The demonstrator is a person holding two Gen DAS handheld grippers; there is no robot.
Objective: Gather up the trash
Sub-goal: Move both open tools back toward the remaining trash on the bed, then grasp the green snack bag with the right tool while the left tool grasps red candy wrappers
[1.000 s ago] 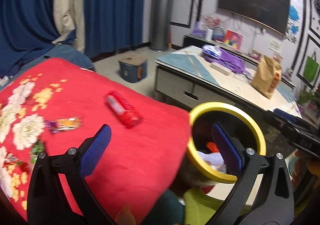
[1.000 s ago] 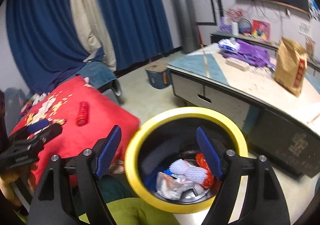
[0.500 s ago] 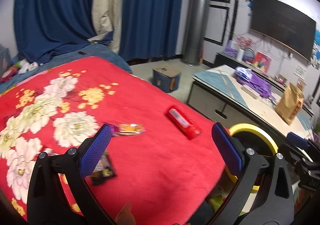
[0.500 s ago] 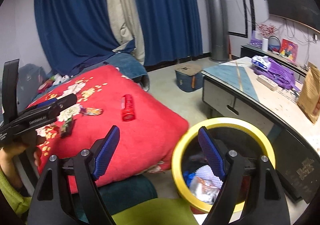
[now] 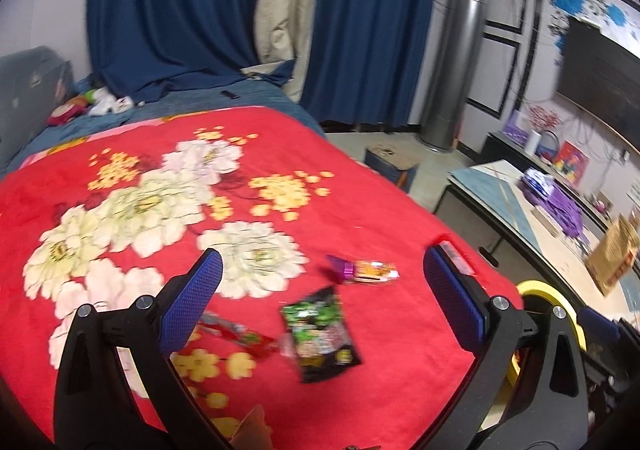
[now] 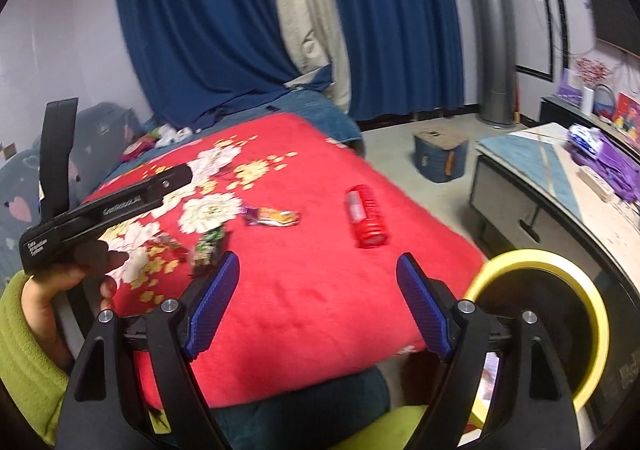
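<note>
Trash lies on a red flowered blanket (image 5: 360, 210). A dark green snack packet (image 5: 320, 334) lies between my left gripper's fingers, with an orange and purple candy wrapper (image 5: 366, 271) beyond it and a red wrapper (image 5: 236, 330) to its left. My left gripper (image 5: 320, 302) is open and empty above them. My right gripper (image 6: 318, 304) is open and empty over the blanket's near edge. A red snack pack (image 6: 366, 216), the candy wrapper (image 6: 272, 217) and the green packet (image 6: 208, 246) lie ahead of it. The yellow-rimmed trash bin (image 6: 560, 314) stands at the right.
A low TV cabinet (image 6: 540, 186) with purple items and a brown paper bag (image 5: 612, 256) stands to the right. A blue box (image 6: 440, 158) sits on the floor. Blue curtains (image 5: 180, 10) hang behind the bed. The hand holding the left gripper (image 6: 72, 270) shows at left.
Both grippers have swung left, away from the bin and over the blanket. The left gripper now hangs over the green packet and wrappers. Both stay open.
</note>
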